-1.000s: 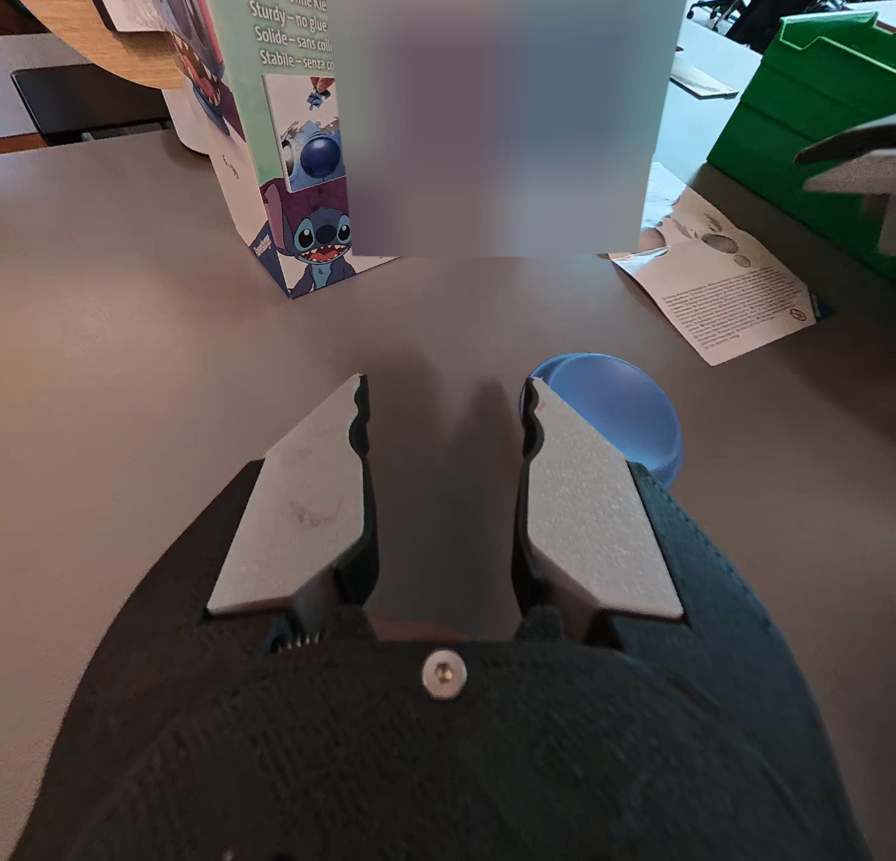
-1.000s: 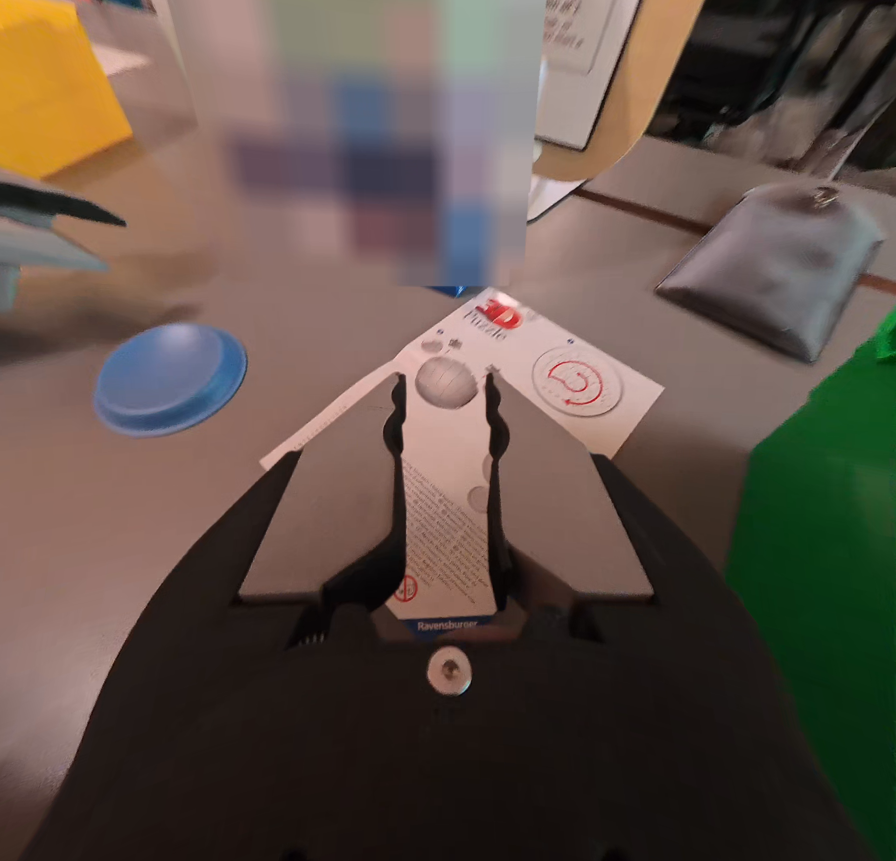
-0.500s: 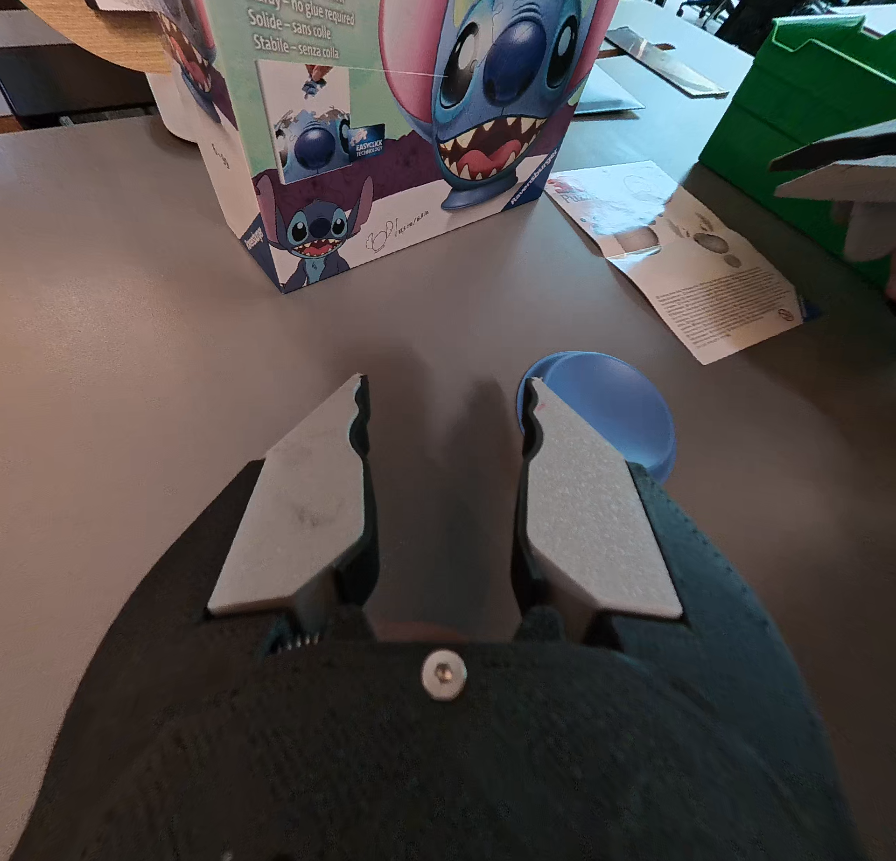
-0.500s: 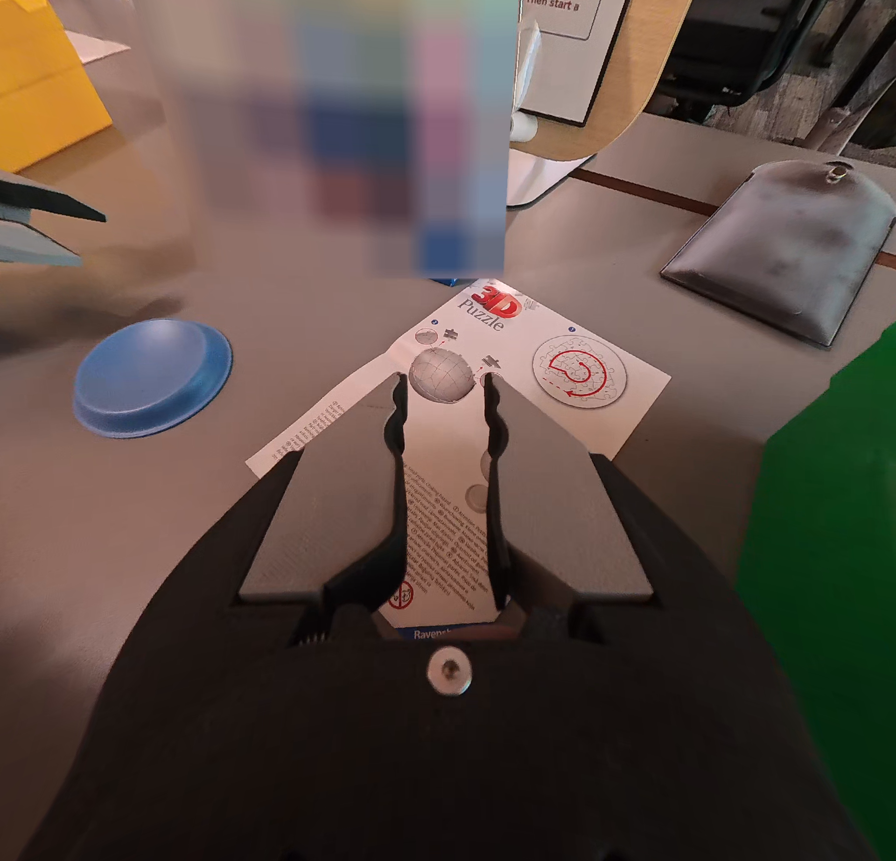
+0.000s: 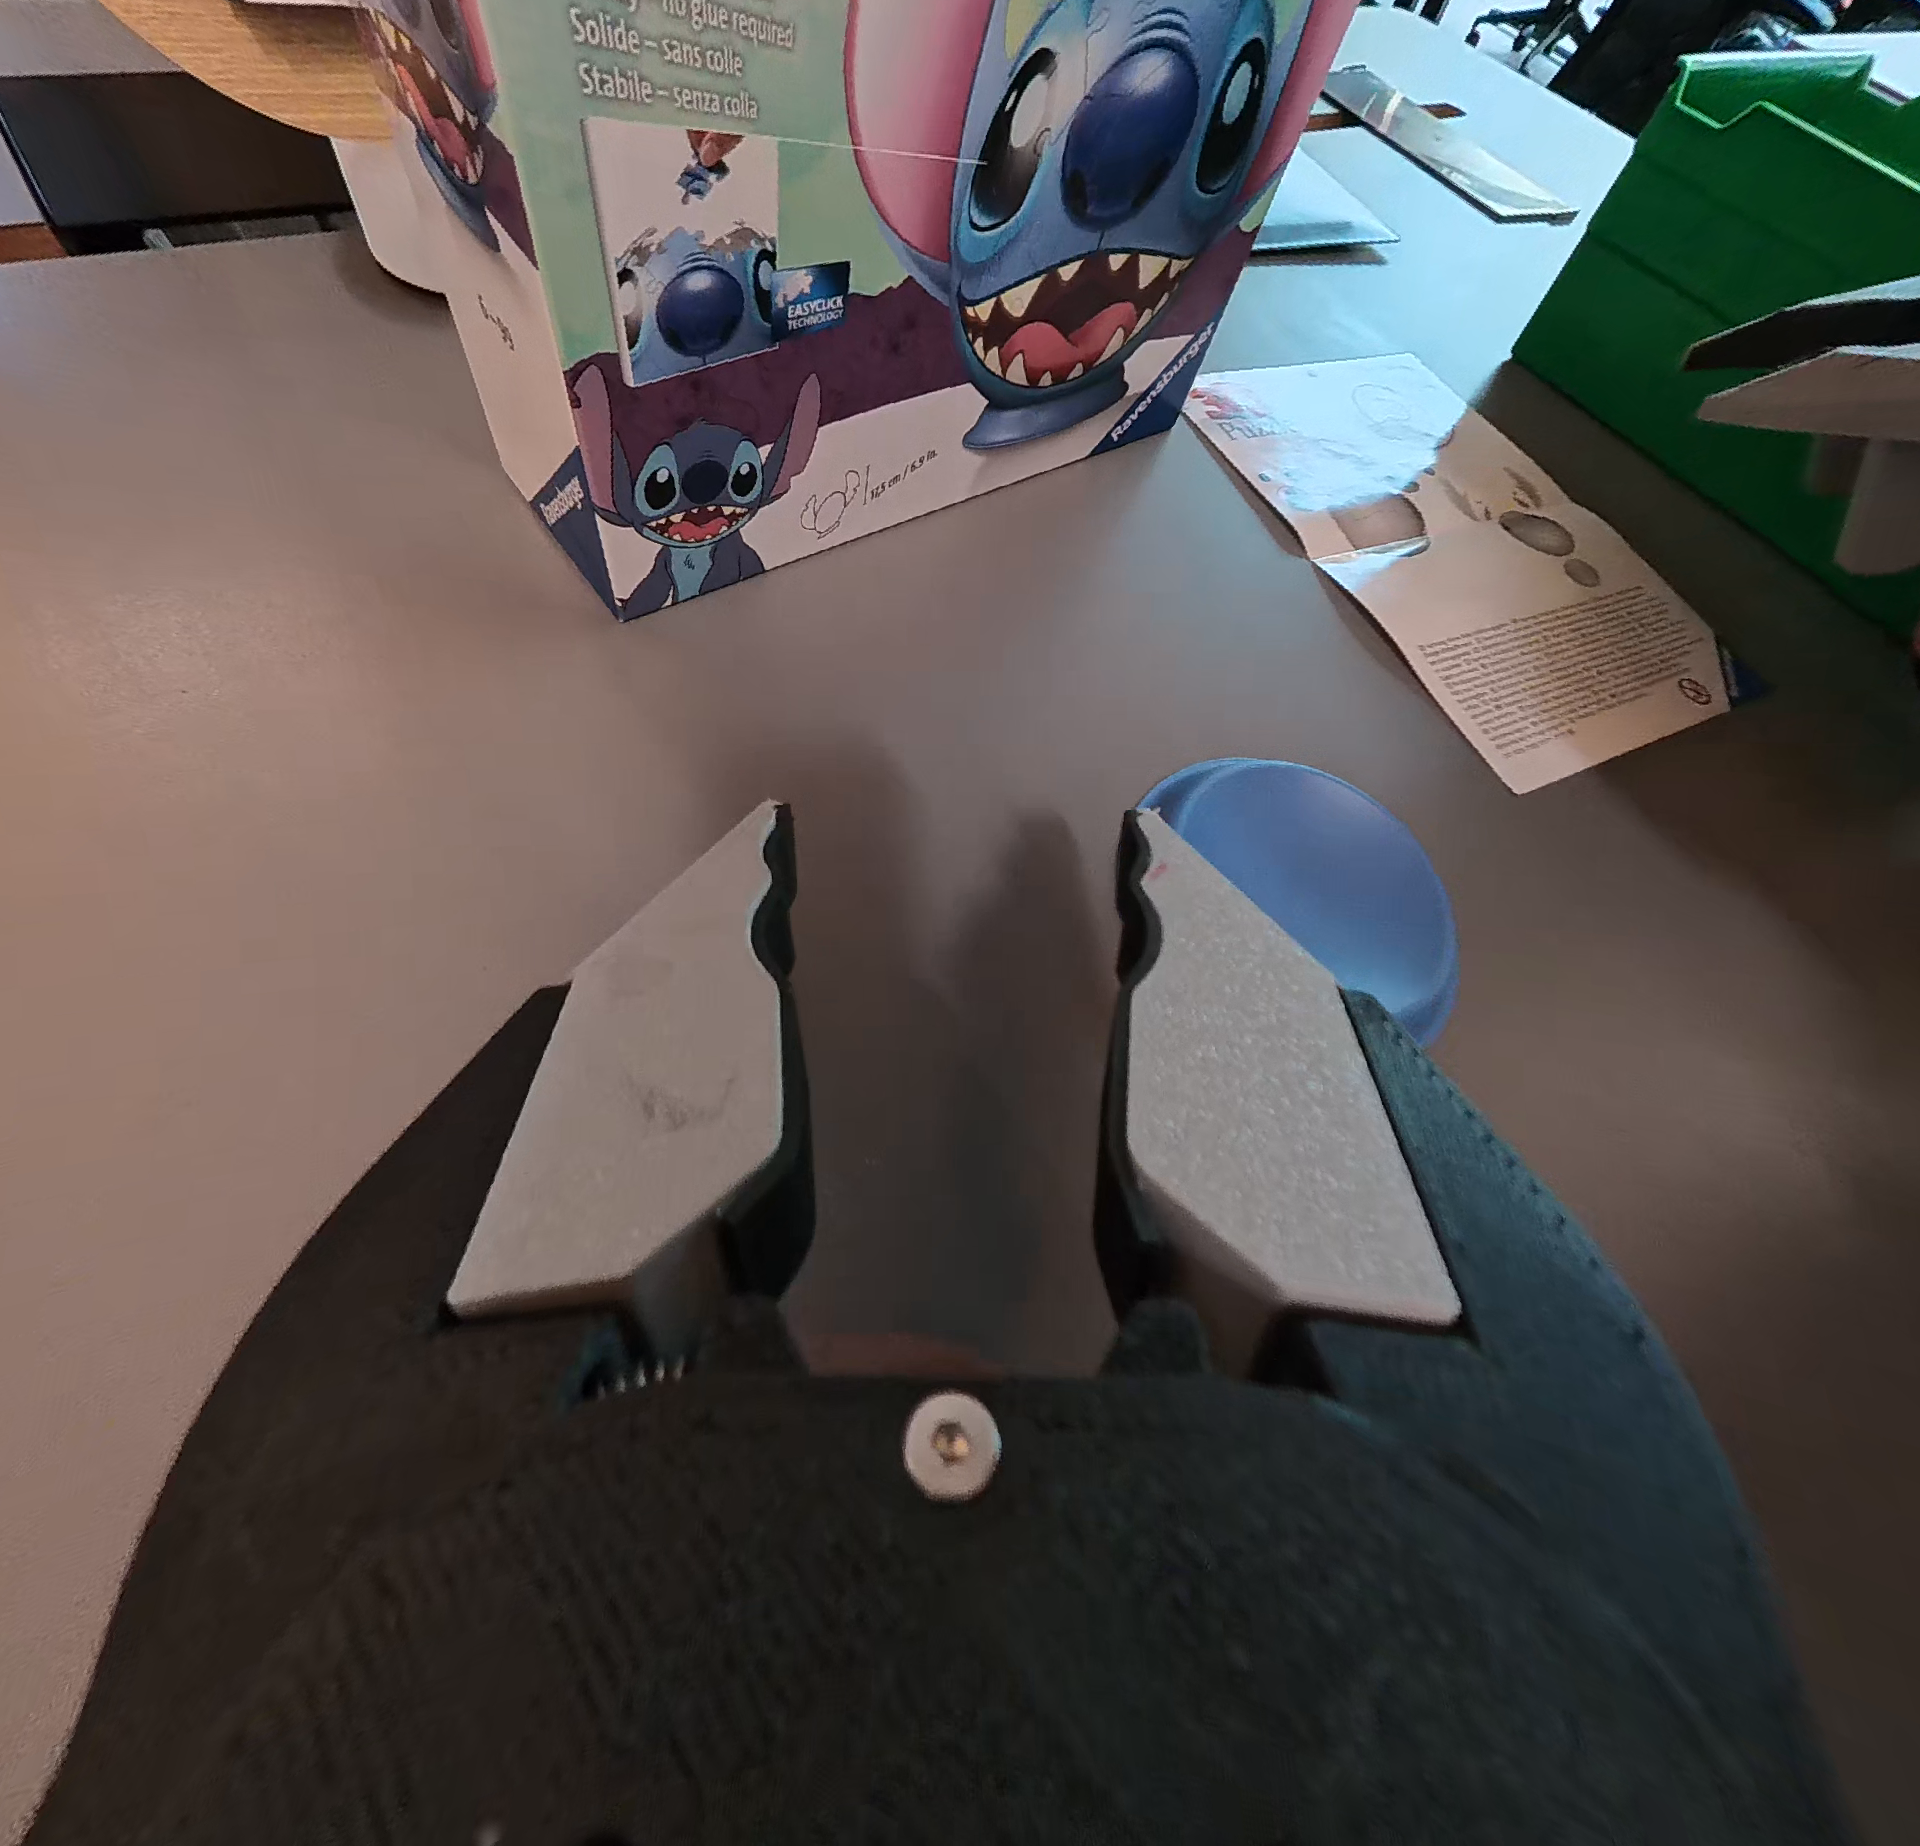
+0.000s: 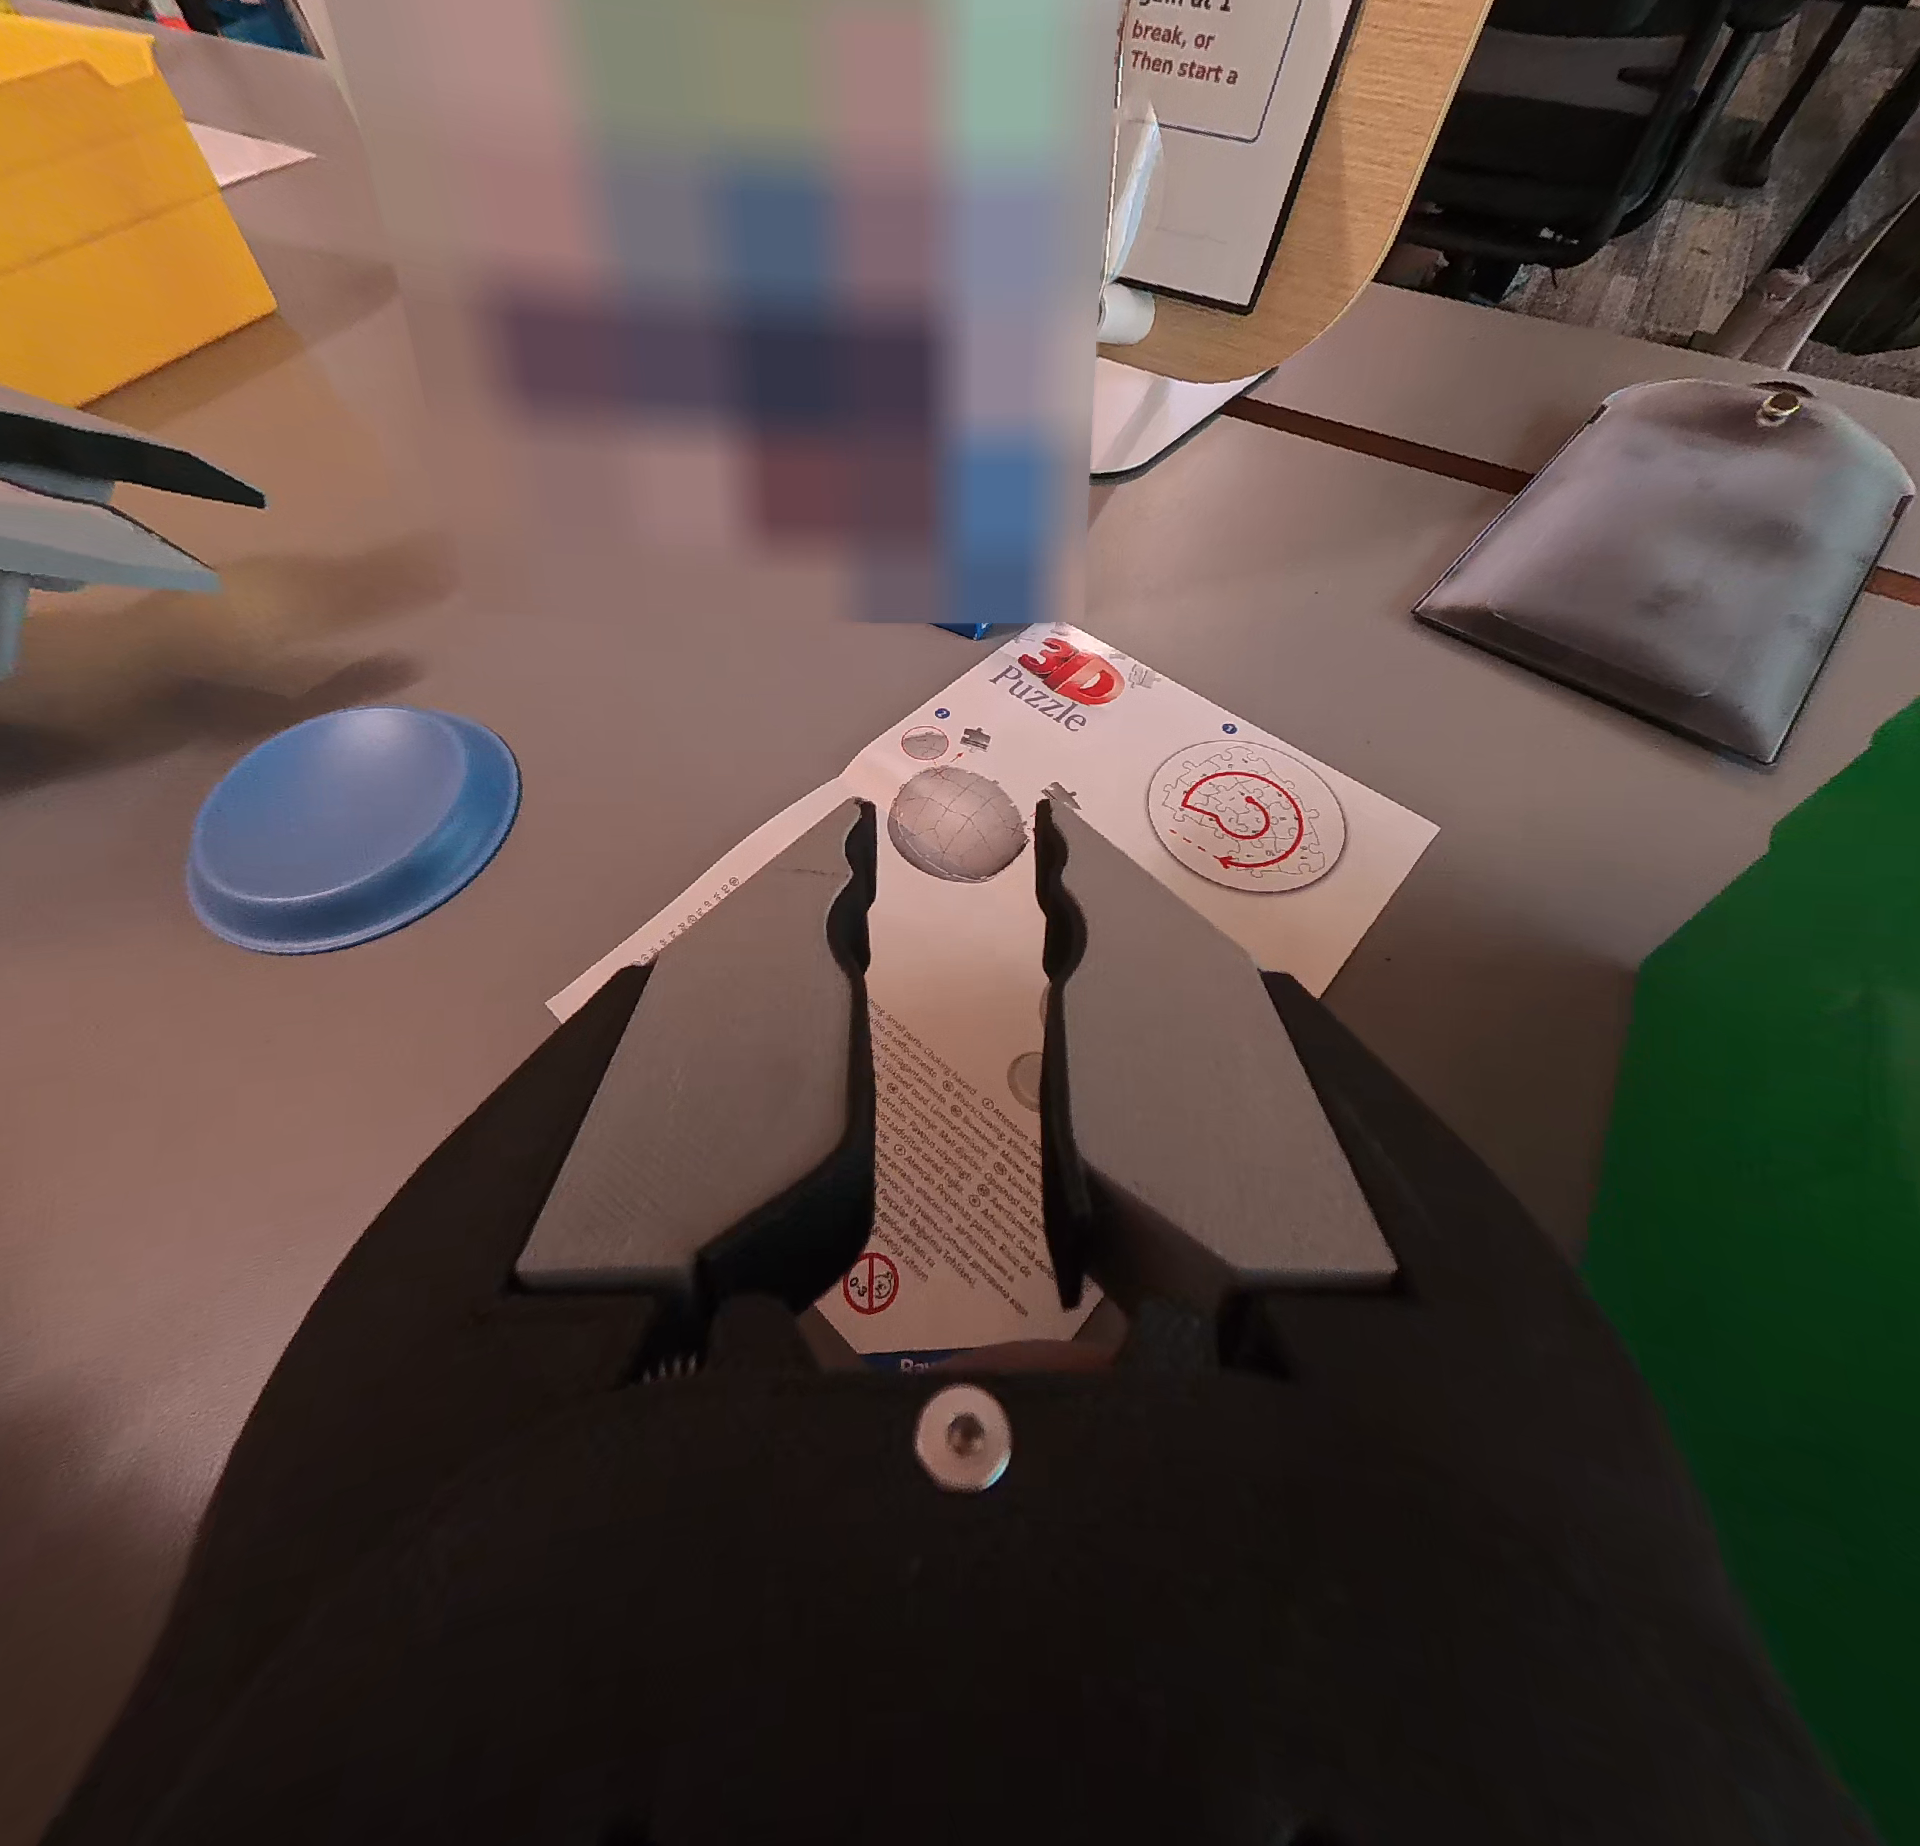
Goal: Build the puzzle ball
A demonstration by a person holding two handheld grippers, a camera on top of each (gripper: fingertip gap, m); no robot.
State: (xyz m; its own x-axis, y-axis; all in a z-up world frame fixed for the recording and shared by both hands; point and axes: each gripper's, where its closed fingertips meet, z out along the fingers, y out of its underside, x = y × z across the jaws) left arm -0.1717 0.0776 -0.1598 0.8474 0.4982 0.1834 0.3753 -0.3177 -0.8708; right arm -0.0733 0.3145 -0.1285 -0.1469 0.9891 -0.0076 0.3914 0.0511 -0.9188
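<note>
The puzzle ball itself shows nowhere as a built thing; we see only its box (image 5: 831,269) standing upright on the grey counter (image 5: 260,757), with a picture of the ball on its front. In the right wrist view the box is hidden by a mosaic patch. Near the box a round blue stand (image 5: 1320,882) lies flat on the counter, and we see it again in the right wrist view (image 6: 348,830). A printed instruction sheet (image 5: 1507,591) lies flat beside the box, between the stand and a green bin (image 5: 1745,269). Our left hand-held gripper (image 5: 951,840) hovers over bare counter with its fingers spread and nothing between them; its right finger hides the near edge of the blue stand. Our right hand-held gripper (image 6: 948,835) hangs above the instruction sheet (image 6: 1195,809), its fingers parted by a narrower gap and empty, the sheet showing through the gap. A grey pouch (image 6: 1683,560) rests on the counter to the right, well apart from the sheet, and a yellow bin (image 6: 104,217) stands at the far left.
</note>
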